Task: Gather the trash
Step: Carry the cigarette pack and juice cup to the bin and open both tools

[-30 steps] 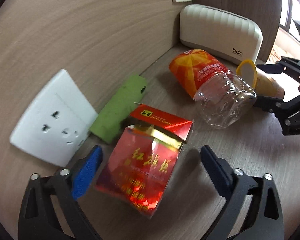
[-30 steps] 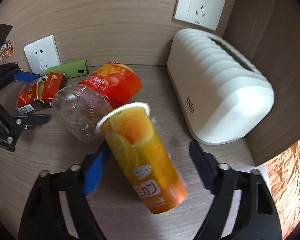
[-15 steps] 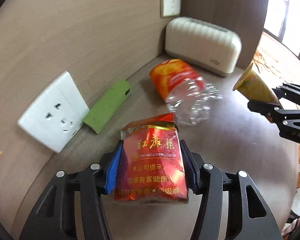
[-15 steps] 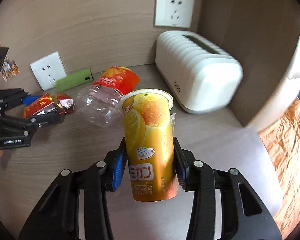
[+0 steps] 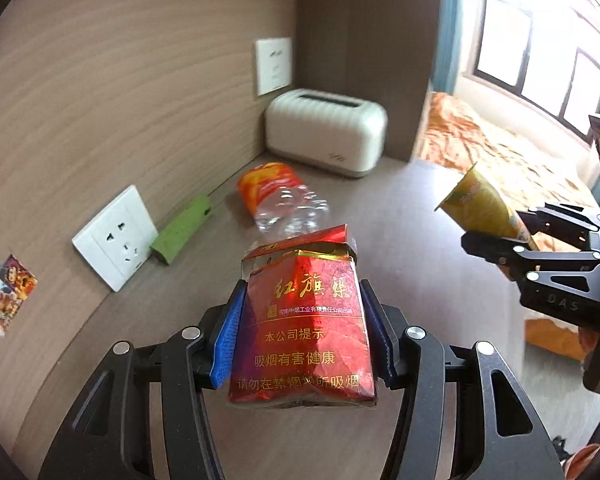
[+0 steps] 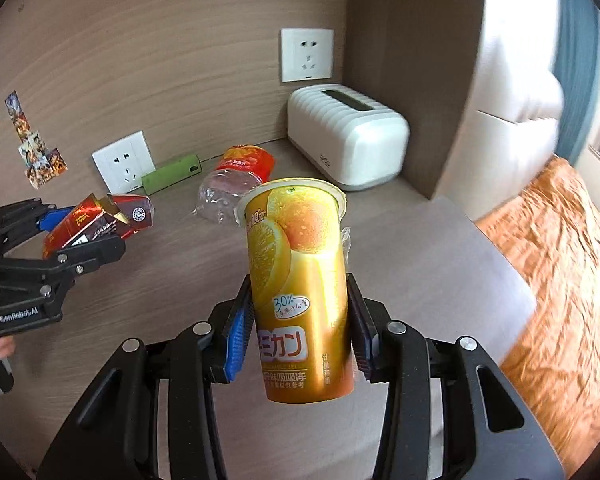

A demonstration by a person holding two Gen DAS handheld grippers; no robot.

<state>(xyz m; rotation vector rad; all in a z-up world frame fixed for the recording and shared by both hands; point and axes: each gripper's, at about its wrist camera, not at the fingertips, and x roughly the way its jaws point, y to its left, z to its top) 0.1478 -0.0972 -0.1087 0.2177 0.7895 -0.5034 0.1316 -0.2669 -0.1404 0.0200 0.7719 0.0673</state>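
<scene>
Left gripper (image 5: 302, 340) clamped tight on a red cigarette pack (image 5: 302, 320), blue pads (image 5: 228, 340) pressing both sides, torn flap sticking up at the top. Held up off the wooden desk (image 5: 380, 240). Further back on the desk, lying on its side: a crushed clear bottle (image 5: 288, 208) with an orange label, close to the wall. Just left of it, a green case (image 5: 182, 230) lying right along the wall, beside a white wall socket (image 5: 114, 236). White ribbed box (image 5: 326, 134) parked in the corner, another socket (image 5: 274, 66) above it. Off to the right, the right gripper (image 5: 508, 232) gripping an orange cup (image 5: 480, 208), tilted, well apart from the pack.

Over in the right wrist view: right gripper (image 6: 300, 336) squeezing that same orange cup (image 6: 298, 280), roughly upright, foil lid facing the wall, lifted clear of the desk (image 6: 400, 260). Bottle (image 6: 232, 188) lying behind it on the desk, green case (image 6: 172, 174) and socket (image 6: 124, 160) to the left, white box (image 6: 346, 136) in the corner under the upper socket (image 6: 307, 55). Left gripper (image 6: 80, 236) at the left edge with the cigarette pack (image 6: 96, 222) pinched in it, stickers (image 6: 36, 148) on the wall above. Orange bedding (image 6: 560, 260) on the right.
</scene>
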